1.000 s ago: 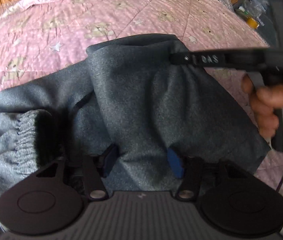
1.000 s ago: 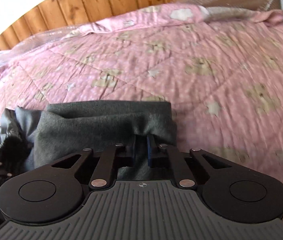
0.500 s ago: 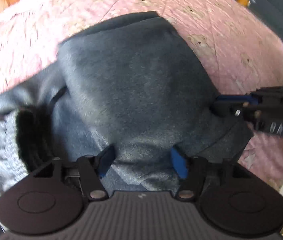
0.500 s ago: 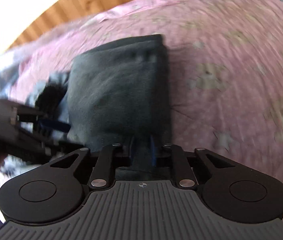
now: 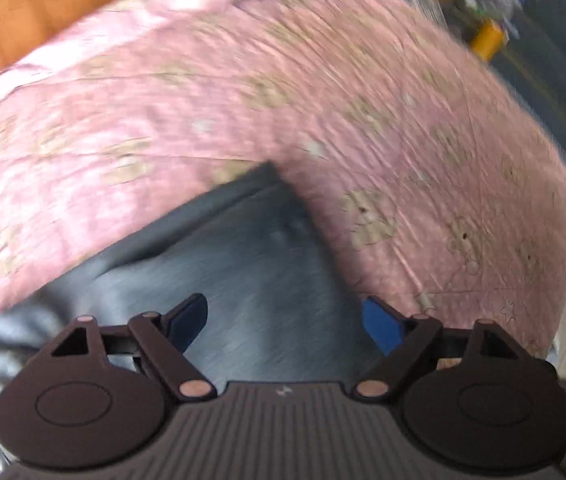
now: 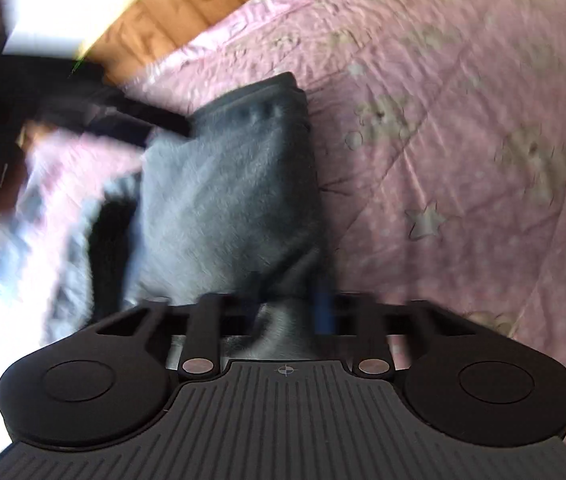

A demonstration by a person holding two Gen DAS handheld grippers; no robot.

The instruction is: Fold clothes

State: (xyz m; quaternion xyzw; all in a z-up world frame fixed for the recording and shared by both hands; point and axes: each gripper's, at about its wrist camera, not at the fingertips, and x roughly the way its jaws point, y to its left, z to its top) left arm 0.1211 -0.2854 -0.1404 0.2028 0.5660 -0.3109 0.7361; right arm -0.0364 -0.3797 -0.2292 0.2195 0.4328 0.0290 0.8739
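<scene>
No legible text, label or number anywhere in either blurred view.

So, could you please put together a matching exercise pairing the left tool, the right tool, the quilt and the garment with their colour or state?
Things:
1. left tool
2. right tool
3. quilt
4. garment

States:
A. pink, with a bear and star print
B. clamped on a bunch of cloth
C. grey, lying folded on the bed
D. jaws spreading apart, pads off the cloth

Pairs: 1-D, 2-B, 3-A, 4-C
</scene>
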